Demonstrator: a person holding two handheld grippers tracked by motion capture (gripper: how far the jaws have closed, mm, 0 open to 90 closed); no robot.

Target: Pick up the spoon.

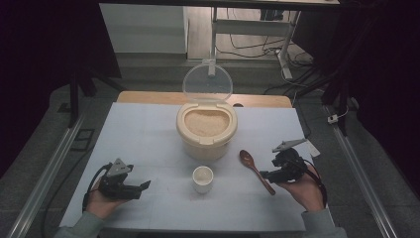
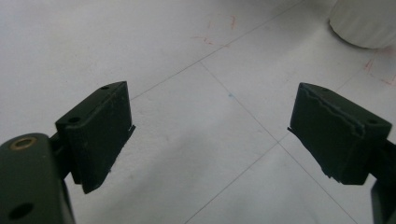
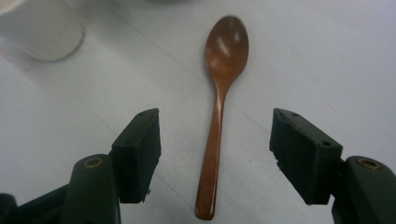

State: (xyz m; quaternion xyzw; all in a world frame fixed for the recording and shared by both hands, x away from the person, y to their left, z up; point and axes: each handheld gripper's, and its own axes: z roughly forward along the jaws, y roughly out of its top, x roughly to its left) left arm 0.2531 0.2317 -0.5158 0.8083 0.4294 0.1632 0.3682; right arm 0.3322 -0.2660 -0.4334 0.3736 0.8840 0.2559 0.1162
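Lining up on the wooden spoon (image 3: 221,112): it lies flat on the table (image 1: 148,139), right of the cup (image 1: 203,178). My right gripper (image 3: 215,140) straddles its handle, jaws spread, ready to pinch. Left gripper (image 2: 210,135) waits agape, empty.

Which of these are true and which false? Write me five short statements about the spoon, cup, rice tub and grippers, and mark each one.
1. The wooden spoon lies flat on the table, between the right gripper's open fingers. True.
2. The tub's lid is closed. False: it stands open, rice showing.
3. The left gripper holds the cup. False: it is open and holds nothing.
4. The cup stands nearer the person than the tub. True.
5. The spoon sits in the tub. False: it lies on the table.
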